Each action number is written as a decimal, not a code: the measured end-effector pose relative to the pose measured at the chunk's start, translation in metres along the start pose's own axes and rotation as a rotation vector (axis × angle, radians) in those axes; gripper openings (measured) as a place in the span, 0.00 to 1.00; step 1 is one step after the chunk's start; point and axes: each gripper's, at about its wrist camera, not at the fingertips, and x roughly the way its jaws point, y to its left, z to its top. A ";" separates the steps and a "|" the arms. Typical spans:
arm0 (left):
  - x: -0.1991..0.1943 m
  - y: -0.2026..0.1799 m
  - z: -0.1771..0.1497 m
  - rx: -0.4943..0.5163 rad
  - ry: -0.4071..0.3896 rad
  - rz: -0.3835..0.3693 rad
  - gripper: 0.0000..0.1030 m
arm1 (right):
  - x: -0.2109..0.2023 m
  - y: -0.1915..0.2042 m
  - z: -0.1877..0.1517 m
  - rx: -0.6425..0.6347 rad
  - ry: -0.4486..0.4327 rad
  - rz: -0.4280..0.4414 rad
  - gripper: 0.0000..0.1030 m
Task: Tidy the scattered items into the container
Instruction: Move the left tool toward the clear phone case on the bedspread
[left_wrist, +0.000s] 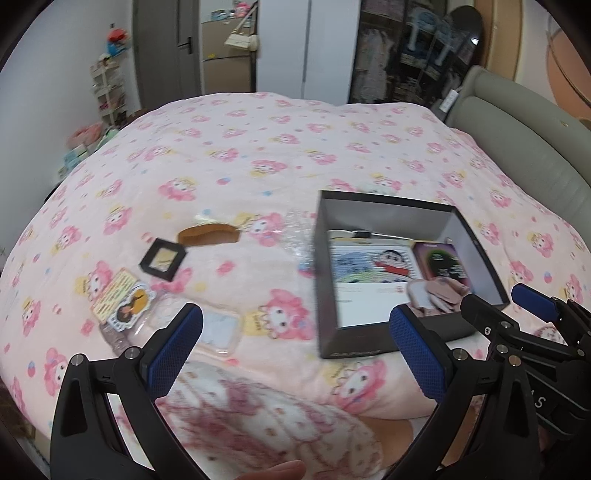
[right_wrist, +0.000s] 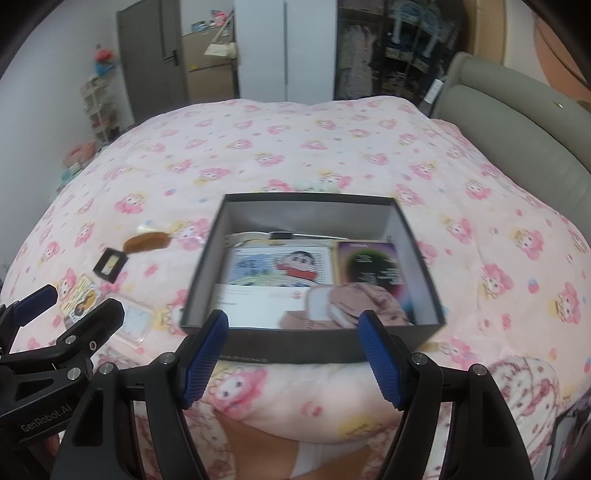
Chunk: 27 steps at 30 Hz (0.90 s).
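A black open box (left_wrist: 476, 243) (right_wrist: 413, 240) sits on the pink bed and holds a cartoon picture book (right_wrist: 280, 267), a purple packet (right_wrist: 369, 264) and a pink cloth item (right_wrist: 354, 304). Left of it lie a brown comb (left_wrist: 208, 234) (right_wrist: 146, 242), a small black frame (left_wrist: 162, 258) (right_wrist: 110, 268), a yellow cartoon card (left_wrist: 122, 299) (right_wrist: 79, 297) and a clear case (left_wrist: 219, 330) (right_wrist: 135, 321). My left gripper (left_wrist: 295, 347) is open and empty, hovering between the clear case and the box. My right gripper (right_wrist: 291, 354) is open and empty at the box's near wall.
A pink flower-print blanket (left_wrist: 258, 155) covers the bed. A crumpled clear wrapper (left_wrist: 295, 236) lies by the box's left wall. A grey padded headboard (left_wrist: 524, 147) runs along the right. A door, wardrobe and shelves stand behind the bed.
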 end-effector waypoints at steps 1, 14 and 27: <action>0.000 0.006 -0.001 -0.011 0.001 0.008 0.99 | 0.001 0.008 0.001 -0.016 0.002 0.007 0.69; 0.003 0.097 -0.012 -0.167 0.009 0.118 0.99 | 0.027 0.100 0.017 -0.174 0.052 0.109 0.69; 0.025 0.215 -0.042 -0.394 0.068 0.198 0.98 | 0.082 0.226 0.025 -0.439 0.197 0.322 0.69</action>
